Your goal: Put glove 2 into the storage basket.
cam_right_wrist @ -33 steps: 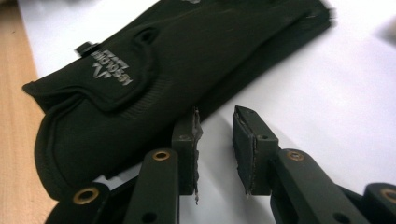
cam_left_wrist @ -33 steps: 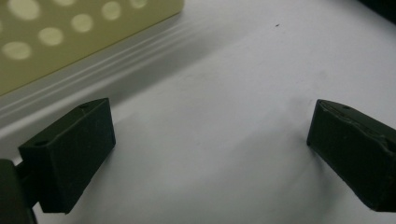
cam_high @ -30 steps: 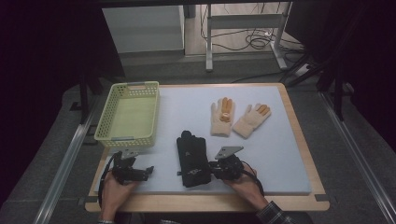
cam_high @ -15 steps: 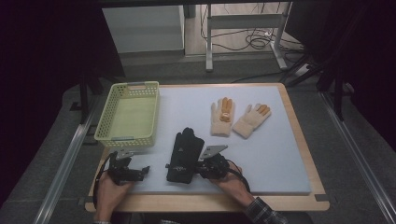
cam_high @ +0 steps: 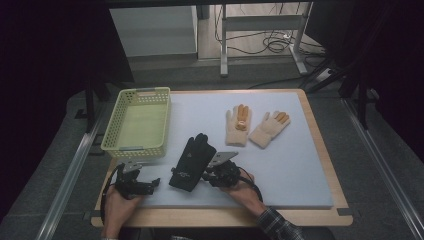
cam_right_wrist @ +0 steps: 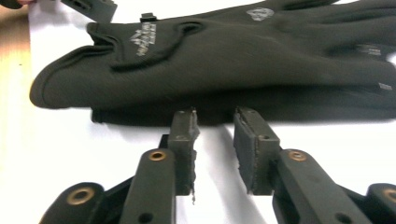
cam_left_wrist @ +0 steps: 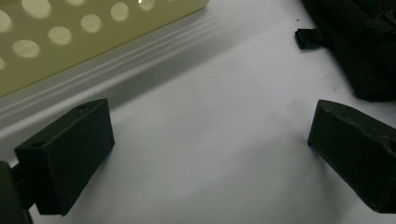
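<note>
Black gloves lie lower centre, being nudged toward the basket. Right gripper is slightly parted, just opened, pinching nothing; left gripper is spread, empty. A grab is needed next.

Dim room around us, black at both upper corners of the high view, pale table mat evenly lit from overhead, soft shadows below the basket, black glove crisp, nearest jaws slightly soft

Dim lab: floor cables, metal frames
</note>
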`<state>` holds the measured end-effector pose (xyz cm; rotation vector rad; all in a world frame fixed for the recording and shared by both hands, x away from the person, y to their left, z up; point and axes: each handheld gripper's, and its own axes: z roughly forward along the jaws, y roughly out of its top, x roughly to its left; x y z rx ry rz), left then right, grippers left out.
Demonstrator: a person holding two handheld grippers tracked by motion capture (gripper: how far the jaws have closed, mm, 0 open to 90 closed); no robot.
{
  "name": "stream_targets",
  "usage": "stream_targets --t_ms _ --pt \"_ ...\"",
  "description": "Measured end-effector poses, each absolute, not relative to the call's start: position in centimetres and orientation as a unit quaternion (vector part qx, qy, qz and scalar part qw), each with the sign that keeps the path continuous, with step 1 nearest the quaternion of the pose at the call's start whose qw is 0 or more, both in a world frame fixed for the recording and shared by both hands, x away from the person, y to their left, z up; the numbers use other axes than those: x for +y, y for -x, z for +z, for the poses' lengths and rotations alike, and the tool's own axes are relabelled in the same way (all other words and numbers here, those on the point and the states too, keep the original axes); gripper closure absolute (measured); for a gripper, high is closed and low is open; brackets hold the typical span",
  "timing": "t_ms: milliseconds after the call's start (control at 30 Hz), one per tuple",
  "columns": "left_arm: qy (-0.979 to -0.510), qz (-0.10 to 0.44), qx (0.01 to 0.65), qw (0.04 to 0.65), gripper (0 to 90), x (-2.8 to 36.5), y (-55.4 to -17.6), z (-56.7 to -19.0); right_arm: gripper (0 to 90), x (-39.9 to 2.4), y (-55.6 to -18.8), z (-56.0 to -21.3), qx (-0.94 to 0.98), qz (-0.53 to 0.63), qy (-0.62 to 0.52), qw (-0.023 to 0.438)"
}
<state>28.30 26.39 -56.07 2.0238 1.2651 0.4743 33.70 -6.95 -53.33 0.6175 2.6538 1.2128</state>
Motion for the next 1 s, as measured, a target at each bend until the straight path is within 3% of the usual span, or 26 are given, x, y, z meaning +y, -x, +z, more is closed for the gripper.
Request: stream_targets --t_ms 267,567,1000 --pt "-0.785 0.177 0.493 0.333 0.6 26.3 -28.5 -55.8 56.3 -11.1 -34.7 -52.2 0.874 0.407 -0.243 0.107" --pt "-0.79 0.151 0.483 0.345 0.0 24.7 -28.5 -54.6 37.4 -17.6 -36.3 -52.4 0.86 0.381 -0.304 0.152" --pt "-0.81 0.119 0.431 0.378 0.0 18.8 -29.6 -51.2 28.0 -23.1 -37.8 -53.1 0.835 0.358 -0.374 0.185"
